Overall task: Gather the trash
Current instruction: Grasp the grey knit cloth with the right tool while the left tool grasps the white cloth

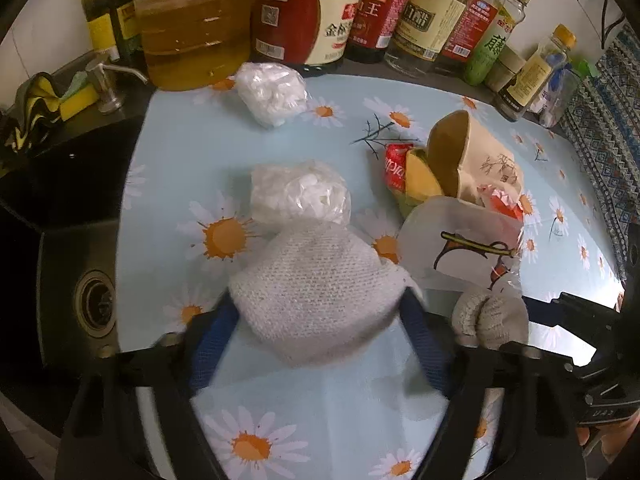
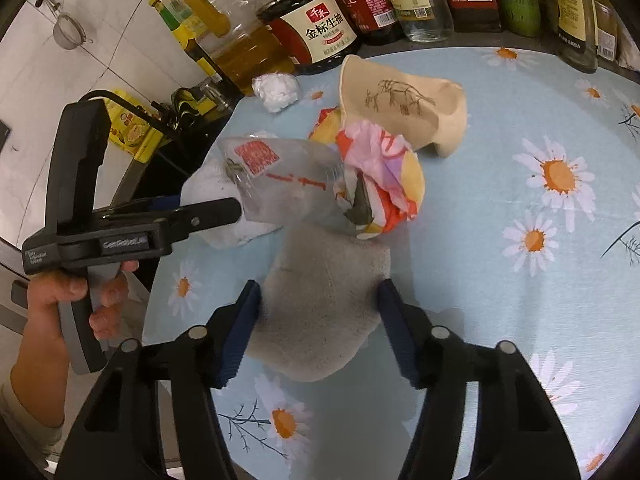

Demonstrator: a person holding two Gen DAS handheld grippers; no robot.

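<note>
Left wrist view: the left gripper (image 1: 320, 308) points down at a daisy-print tablecloth (image 1: 180, 148). A grey-white knitted wad (image 1: 316, 284) sits between its blue pads (image 1: 420, 344), which appear to press on both flanks of it. Just beyond the wad lies a clear bag of white scraps (image 1: 300, 194), touching it; a second such bag (image 1: 272, 94) lies farther back near the bottles (image 1: 304, 12). To the right, a translucent plastic bag (image 1: 460, 240) with red and black print holds a crumpled colourful wrapper (only part shows), and a tan paper cup (image 1: 460, 152) lies tipped on its side behind it. A second knitted lump (image 1: 488, 316) is at the right, beside the other tool. A dark sink (image 1: 80, 292) is at the left.

Right wrist view: the right gripper (image 2: 320, 312) straddles a grey knitted wad (image 2: 320, 304), pads against its sides, pinching it. The plastic bag (image 2: 288, 184) with the wrapper (image 2: 380, 176) lies just ahead, touching the wad. At the left a hand (image 2: 76, 300) grips the left gripper's handle; its fingers reach the pale wad under the bag (contact not clear here).
</note>
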